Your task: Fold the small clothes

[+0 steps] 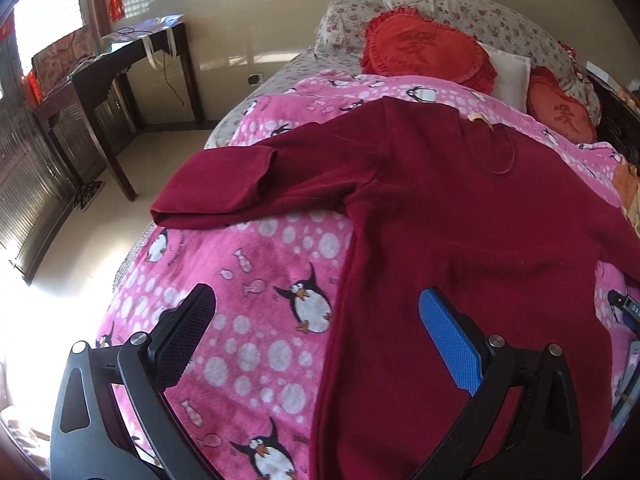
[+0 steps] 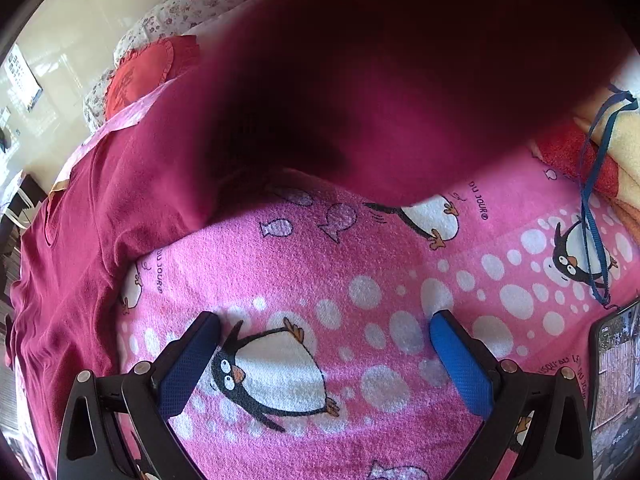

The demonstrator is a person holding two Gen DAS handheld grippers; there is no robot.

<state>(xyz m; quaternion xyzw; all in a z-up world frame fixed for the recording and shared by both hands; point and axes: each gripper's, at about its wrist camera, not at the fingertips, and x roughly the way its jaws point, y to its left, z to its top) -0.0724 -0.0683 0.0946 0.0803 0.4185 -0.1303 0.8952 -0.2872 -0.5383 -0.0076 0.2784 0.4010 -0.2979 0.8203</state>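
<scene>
A dark red long-sleeved top (image 1: 460,220) lies spread flat on a pink penguin blanket (image 1: 260,300) on the bed, collar toward the pillows, one sleeve (image 1: 224,184) stretched out to the left. My left gripper (image 1: 316,304) is open and empty, hovering over the top's left side edge near the hem. My right gripper (image 2: 326,328) is open and empty above bare blanket (image 2: 340,280). The top's body (image 2: 100,220) lies to its left. A blurred red part of the top (image 2: 380,100) hangs very close in front of the right camera and hides the far side.
Red heart cushions (image 1: 424,52) and floral pillows (image 1: 480,12) lie at the head of the bed. A dark wooden desk (image 1: 120,76) stands left by the window. A phone (image 2: 616,376) and a blue lanyard (image 2: 596,208) lie on the blanket at right, by folded towels (image 2: 616,152).
</scene>
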